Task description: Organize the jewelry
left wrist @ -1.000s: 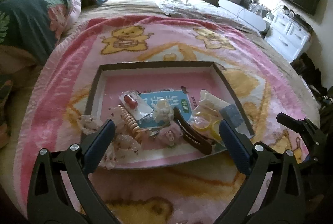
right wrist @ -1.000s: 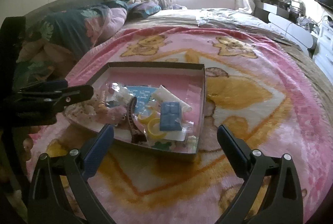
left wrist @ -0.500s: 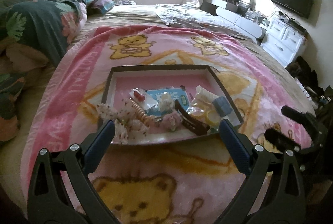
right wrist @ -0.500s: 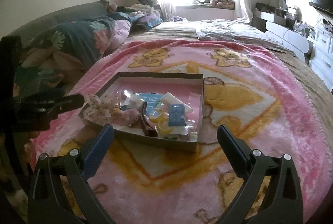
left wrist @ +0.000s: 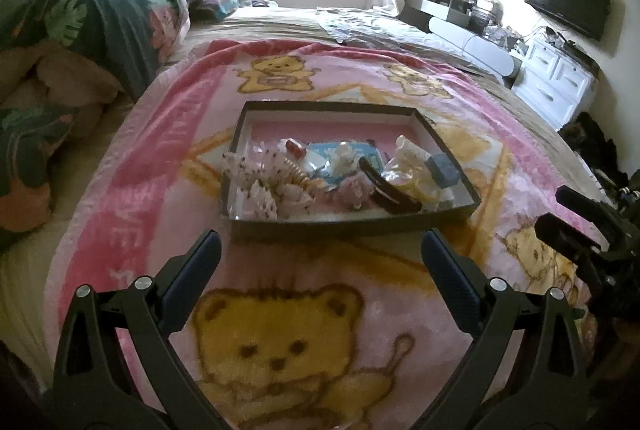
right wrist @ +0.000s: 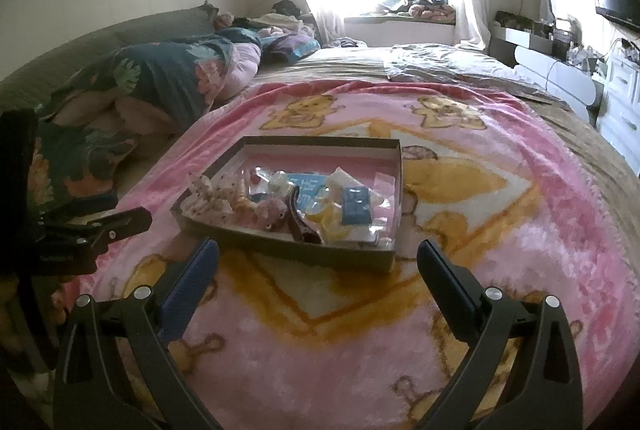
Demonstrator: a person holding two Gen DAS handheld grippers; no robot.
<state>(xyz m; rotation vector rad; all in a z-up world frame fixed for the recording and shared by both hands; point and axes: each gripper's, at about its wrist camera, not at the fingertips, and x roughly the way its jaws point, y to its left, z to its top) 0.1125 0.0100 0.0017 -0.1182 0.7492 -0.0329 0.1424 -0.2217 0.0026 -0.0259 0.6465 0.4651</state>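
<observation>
Both claws empty & spread wide: left claw [left wrist: 320, 262] and right claw [right wrist: 318, 270] hover over the pink bear blanket [left wrist: 280, 342] on the bed, each short of the box, touching nothing. The jewelry etc. sits in a shallow dark-rimmed box [left wrist: 448, 146] w/ pink floor, mid-blanket. Contents all heaped toward the near edge: dark brown hair clip [left wrist: 390, 188] lying diagonal, white speckled fabric bows [left wrist: 260, 186] at the left end, a coiled tan hair tie [left wrist: 298, 174], small red piece in a clear bag [left wrist: 295, 147], blue printed card [left wrist: 360, 154] under the pile, blue block [right wrist: 355, 208] and yellow rings in clear packets [right wrist: 334, 220] at the right end. Back half of the box is bare. Judgement: sorting looks barely begun or not begun; items overlap, no groups, nothing laid out beside the box. No separate organizer or compartments visible, so where things should go can't be told. Left to do: basically everything, i.e. pick pieces apart one by one & space them out.
</observation>
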